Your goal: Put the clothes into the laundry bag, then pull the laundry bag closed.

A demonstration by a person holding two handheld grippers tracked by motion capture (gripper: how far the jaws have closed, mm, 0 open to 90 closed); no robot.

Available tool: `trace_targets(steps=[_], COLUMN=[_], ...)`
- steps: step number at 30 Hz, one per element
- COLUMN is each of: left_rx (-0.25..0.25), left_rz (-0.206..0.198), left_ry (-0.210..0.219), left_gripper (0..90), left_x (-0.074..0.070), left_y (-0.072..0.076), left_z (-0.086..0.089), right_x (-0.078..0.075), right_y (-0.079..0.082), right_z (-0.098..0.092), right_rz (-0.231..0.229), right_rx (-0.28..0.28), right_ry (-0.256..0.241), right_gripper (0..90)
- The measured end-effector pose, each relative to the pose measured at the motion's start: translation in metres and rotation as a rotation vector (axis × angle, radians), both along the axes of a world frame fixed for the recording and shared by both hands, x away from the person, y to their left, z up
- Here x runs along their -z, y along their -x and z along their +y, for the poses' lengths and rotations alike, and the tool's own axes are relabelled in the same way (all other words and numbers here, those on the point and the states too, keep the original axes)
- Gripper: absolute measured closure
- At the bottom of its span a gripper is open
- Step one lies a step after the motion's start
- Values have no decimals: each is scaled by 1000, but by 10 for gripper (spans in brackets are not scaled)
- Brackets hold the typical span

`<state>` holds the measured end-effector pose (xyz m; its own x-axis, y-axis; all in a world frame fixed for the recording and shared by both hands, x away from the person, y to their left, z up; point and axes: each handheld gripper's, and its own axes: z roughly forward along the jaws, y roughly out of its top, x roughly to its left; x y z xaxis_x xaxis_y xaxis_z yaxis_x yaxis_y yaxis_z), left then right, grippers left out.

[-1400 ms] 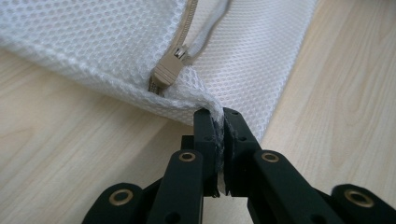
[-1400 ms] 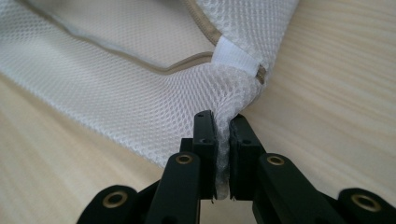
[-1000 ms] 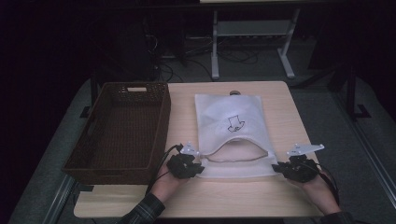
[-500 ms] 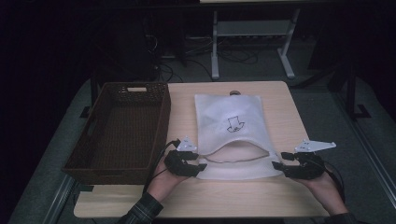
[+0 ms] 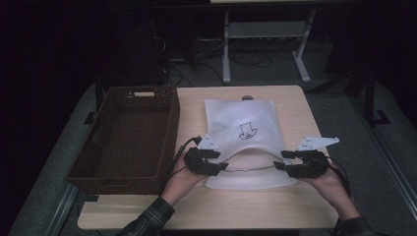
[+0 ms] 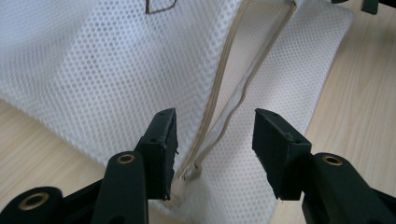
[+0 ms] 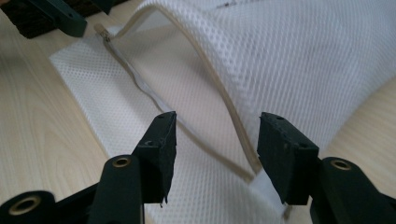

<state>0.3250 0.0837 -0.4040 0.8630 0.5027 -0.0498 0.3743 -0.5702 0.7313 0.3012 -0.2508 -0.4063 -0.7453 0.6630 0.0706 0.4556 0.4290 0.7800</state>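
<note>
Between the spread jaws of the left gripper (image 6: 212,154): white mesh zippered bag (image 6: 116,70), unclamped; likewise between the right gripper (image 7: 215,156) jaws, apart.

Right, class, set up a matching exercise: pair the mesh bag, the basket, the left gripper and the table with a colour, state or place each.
Things:
1. mesh bag
2. basket
3. left gripper
4. table

Descriptions:
A. light wood
B. dark brown, at the table's left
C. white, zip undone, mouth gaping
D. jaws open at the bag's zip end

Pairs: 1-C, 2-B, 3-D, 4-A
</note>
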Motion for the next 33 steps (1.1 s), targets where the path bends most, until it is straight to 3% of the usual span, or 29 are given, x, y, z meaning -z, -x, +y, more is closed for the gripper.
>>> trace_targets(steps=[6,13,19,23,26,30,33], left_rx=[17,30,40,52,61,73,89], left_rz=[-14,-43,-34,-19,-8,2,5], left_ry=[4,-29,-25,-31,-38,-51,-86], left_gripper=[541,584,734,797,846,868,874], left_x=[0,2,3,7,10,14,19], left_y=[-7,-11,-16,-20,-21,-23,-23], left_z=[-14,-27,-32,-35,-36,-38,-40], right_x=[-9,-14,-13,-8,-2,6,12], right_y=[-11,-21,-30,-34,-36,-39,-40], right_z=[12,25,38,44,46,47,48], right_rz=[-21,-43,-57,-39,-36,-12,16], right_rx=[-40,-72,-102,-117,-121,-141,-161], right_ry=[-15,-14,9,29,56,78,94], right_gripper=[481,489,495,516,597,780,847])
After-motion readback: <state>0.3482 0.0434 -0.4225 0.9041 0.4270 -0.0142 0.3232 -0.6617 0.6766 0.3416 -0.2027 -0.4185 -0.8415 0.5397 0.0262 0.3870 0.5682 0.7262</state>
